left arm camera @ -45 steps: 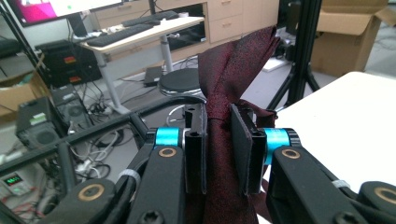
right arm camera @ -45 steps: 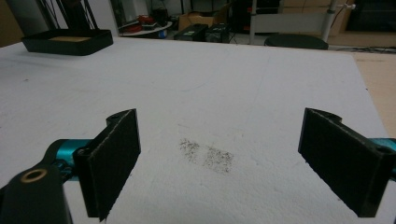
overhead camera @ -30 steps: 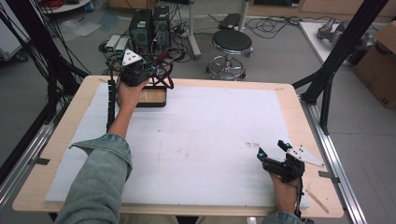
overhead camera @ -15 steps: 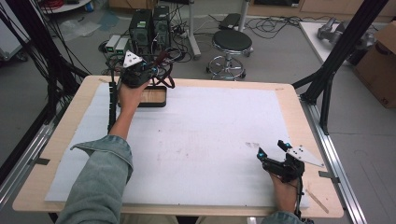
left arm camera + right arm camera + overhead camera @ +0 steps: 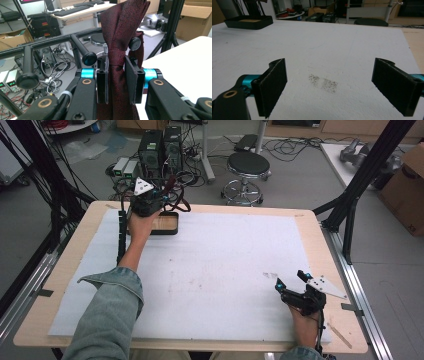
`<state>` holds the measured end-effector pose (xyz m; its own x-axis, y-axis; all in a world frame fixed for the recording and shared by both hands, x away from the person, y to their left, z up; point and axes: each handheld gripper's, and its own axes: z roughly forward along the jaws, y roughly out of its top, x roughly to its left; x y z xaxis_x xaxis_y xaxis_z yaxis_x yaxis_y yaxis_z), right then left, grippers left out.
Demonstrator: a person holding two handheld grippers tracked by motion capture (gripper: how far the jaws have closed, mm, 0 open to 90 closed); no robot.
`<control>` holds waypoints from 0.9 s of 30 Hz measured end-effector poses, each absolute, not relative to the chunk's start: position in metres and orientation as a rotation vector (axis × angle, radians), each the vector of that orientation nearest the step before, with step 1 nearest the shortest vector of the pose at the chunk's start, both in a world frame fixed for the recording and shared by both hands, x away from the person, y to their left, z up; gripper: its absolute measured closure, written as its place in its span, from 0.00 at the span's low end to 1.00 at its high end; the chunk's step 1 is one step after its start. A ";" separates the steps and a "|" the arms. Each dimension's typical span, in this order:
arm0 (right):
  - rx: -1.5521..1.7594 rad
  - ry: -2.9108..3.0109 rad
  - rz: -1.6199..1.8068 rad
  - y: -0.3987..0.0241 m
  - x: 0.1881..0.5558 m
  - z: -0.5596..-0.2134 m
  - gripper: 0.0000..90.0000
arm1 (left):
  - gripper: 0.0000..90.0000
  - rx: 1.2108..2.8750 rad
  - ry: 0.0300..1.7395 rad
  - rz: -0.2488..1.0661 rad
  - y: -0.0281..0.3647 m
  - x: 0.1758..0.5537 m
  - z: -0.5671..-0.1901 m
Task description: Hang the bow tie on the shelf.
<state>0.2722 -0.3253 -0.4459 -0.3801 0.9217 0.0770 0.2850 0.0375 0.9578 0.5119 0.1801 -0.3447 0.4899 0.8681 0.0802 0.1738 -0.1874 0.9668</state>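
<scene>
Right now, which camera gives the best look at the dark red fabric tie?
The left gripper view: the dark red fabric tie sits close up between the left gripper fingers, its weave visible. In the high view it is a small dark red loop beside that gripper at the table's far edge.

Setting: a robotics or electronics lab. Wooden table (image 5: 320, 227) with a white foam mat (image 5: 225, 265), framed by black struts (image 5: 367, 175) and aluminium rails (image 5: 357, 285). Grey concrete floor behind carries desktop computer towers (image 5: 161, 145), bench power supplies (image 5: 125, 168) and loose cable tangles (unsorted). Round stool (image 5: 247, 167), cardboard boxes (image 5: 405, 190), and a desk with keyboards (image 5: 75, 10) are in the background.
</scene>
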 end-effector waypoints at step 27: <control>1.227 1.720 1.361 -0.325 0.272 -0.446 0.13 | 0.74 1.711 0.945 0.795 0.193 0.512 -0.359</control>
